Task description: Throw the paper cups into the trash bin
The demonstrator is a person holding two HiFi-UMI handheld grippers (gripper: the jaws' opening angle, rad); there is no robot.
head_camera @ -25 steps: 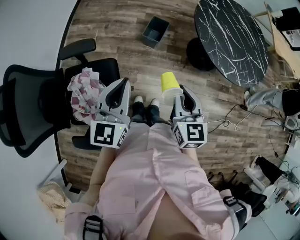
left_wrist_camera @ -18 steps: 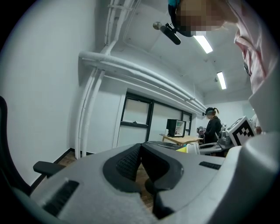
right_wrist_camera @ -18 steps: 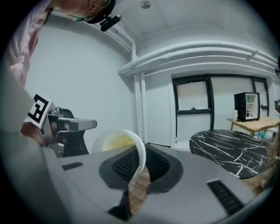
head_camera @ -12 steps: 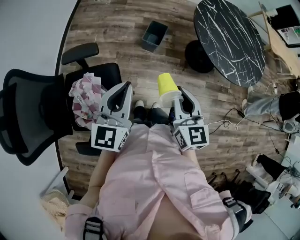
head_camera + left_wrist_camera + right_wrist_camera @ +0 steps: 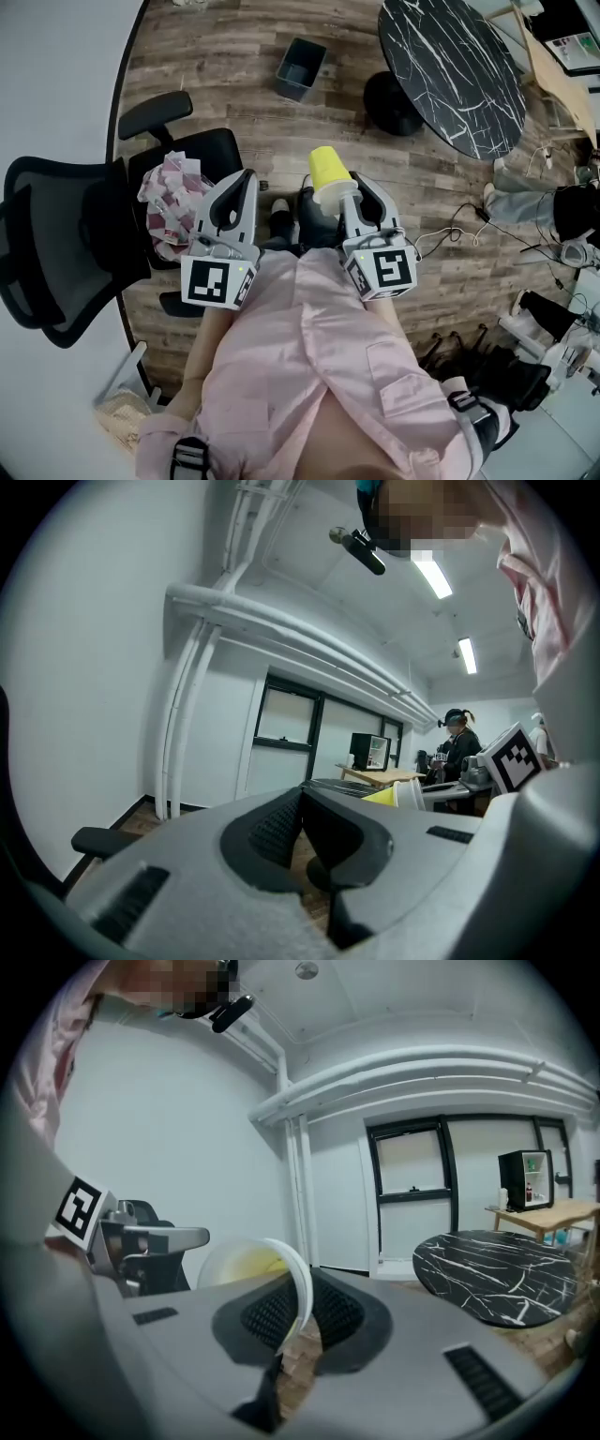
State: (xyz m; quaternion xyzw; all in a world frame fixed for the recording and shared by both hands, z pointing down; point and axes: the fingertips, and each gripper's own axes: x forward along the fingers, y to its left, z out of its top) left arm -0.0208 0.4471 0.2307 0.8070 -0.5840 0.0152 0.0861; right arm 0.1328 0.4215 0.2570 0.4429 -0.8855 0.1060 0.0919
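A yellow paper cup is held by its white rim in my right gripper, which is shut on it above the wooden floor. In the right gripper view the cup lies on its side, its rim pinched between the pads at my right gripper. My left gripper hangs beside it to the left, its jaws shut on nothing. The left gripper view also catches the yellow cup at the right. The dark grey trash bin stands on the floor well ahead of both grippers.
A black office chair at the left carries a pink-and-white crumpled bundle. A round black marble table stands at the upper right. Cables and seated people's legs are at the right. A wooden desk is at the far right.
Both grippers and the cup have drifted a little to the left in the head view, and the view has shifted with them. The right gripper's hold on the cup is unchanged.
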